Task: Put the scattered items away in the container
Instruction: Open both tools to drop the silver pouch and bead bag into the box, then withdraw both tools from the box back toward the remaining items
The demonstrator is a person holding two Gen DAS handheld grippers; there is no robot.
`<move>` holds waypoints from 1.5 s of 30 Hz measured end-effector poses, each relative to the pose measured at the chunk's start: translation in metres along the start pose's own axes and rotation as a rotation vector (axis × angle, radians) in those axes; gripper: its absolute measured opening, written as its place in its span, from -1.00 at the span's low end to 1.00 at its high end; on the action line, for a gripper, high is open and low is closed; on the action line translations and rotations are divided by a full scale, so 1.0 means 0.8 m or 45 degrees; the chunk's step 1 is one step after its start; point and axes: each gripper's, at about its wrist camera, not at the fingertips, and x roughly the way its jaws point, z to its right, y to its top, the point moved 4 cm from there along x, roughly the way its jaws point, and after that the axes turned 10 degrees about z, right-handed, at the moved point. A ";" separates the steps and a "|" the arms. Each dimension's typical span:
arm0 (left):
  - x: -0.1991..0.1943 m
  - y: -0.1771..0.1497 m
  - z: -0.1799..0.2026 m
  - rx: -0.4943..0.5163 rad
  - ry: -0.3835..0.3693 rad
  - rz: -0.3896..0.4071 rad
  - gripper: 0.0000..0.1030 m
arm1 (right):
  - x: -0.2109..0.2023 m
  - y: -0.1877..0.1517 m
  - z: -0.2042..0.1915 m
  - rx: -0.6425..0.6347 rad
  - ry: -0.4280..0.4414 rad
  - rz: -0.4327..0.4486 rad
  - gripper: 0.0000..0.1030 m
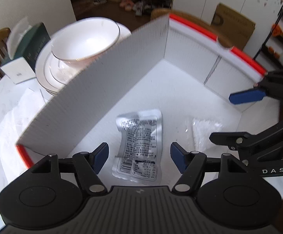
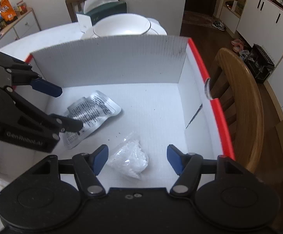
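Silver packet: your printed foil sachet lies flat on the floor of the container, below the left gripper and clear of its pads.
Clear bag: the small bag of white granules lies on the same floor, just beside the sachet and not touching it, under your right gripper.
Container: the white corrugated box with the red rim stands on the table and holds both items; nothing else shows inside it.
Left gripper: your left gripper hangs over the box with its jaws apart and nothing between them.
Right gripper: your right gripper hangs likewise, jaws parted and empty, the bag lying loose beneath.
Progress: two items are in; I judge the drop finished for both. Whether more scattered items wait outside I cannot tell, since the box walls hide much of the table.
Table: a white table carries a bowl stacked on plates behind the box, a tissue box and a small white carton.
Room: wooden chairs stand close by, white cabinets line the wall, and shoes lie on the dark floor.
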 end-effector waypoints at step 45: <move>-0.301 -0.196 -0.100 -0.273 0.134 0.559 0.38 | -0.144 -0.030 -0.244 -0.047 0.198 0.403 0.59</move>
